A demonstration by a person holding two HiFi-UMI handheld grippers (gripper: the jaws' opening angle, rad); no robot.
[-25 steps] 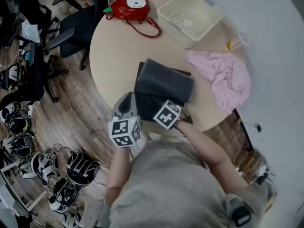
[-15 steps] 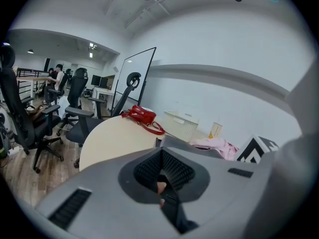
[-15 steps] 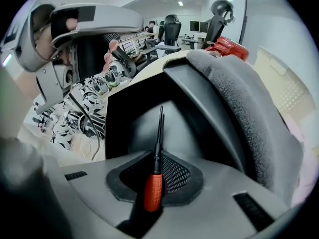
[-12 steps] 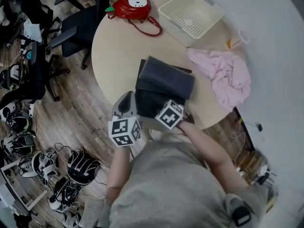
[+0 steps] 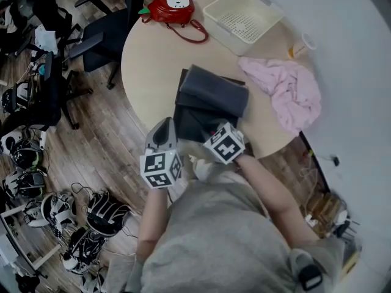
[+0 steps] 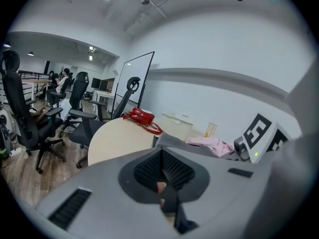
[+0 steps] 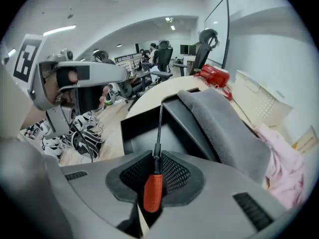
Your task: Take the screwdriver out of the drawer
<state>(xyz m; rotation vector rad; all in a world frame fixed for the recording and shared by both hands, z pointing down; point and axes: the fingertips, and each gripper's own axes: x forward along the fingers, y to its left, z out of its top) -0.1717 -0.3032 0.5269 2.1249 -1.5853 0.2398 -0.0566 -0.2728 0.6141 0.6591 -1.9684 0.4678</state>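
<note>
**Orange-handled screwdriver [image 7: 153, 190] gripped in the right tongs [image 7: 158, 162] over the open drawer [image 7: 144, 133]**

The right tongs are closed on the screwdriver's handle, and its shaft is pointed out over the black drawer, which is seen open at the near edge of the round bench [image 5: 146, 66]. The left tongs [image 6: 162, 171] are held shut just beside, off the bench edge and over the wooden floor [image 5: 110, 145]. Black-and-white square markers are carried on the left cube [image 5: 160, 168]. Bare bench is left beside the grey cabinet [image 5: 214, 93]. A red bag [image 5: 168, 8], a cream basket [image 5: 244, 18] and a pink cloth [image 5: 287, 90] are set farther back.
</note>
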